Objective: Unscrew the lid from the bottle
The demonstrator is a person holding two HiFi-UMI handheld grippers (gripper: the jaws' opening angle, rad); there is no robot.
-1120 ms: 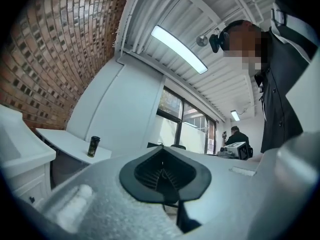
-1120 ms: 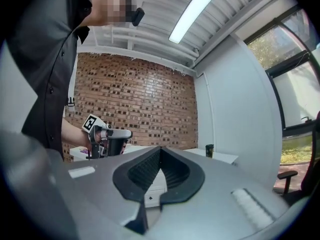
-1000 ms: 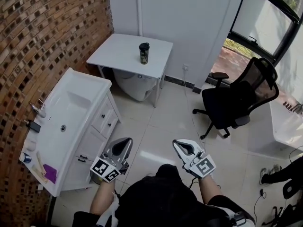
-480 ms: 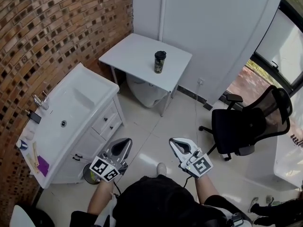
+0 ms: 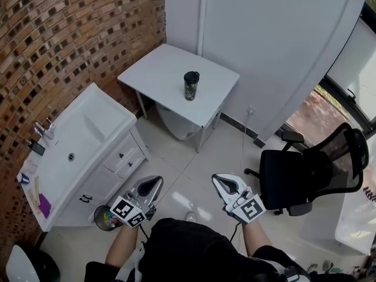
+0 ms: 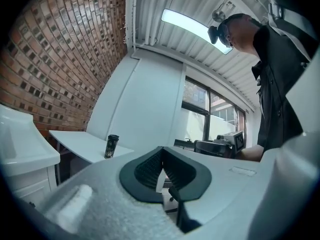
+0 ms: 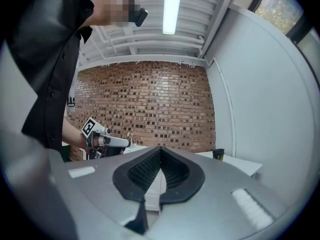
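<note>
A dark bottle (image 5: 190, 86) with a black lid stands upright on the white table (image 5: 158, 74) against the far wall. The same bottle (image 6: 112, 146) shows small and distant in the left gripper view, and the bottle (image 7: 218, 154) shows small in the right gripper view. My left gripper (image 5: 154, 184) is held low near my body, shut with nothing in it. My right gripper (image 5: 221, 181) is beside it, also shut and empty. Both are far from the bottle, several steps across the tiled floor.
A white sink cabinet (image 5: 73, 151) stands along the brick wall at left, with a small bin (image 5: 106, 219) by its near corner. A black office chair (image 5: 305, 172) is at right. A white toilet (image 5: 176, 122) sits under the table.
The view has shifted: the table and bottle now sit nearer the frame's middle and the chair has slid to the lower right. Both grippers stay shut by my body.
</note>
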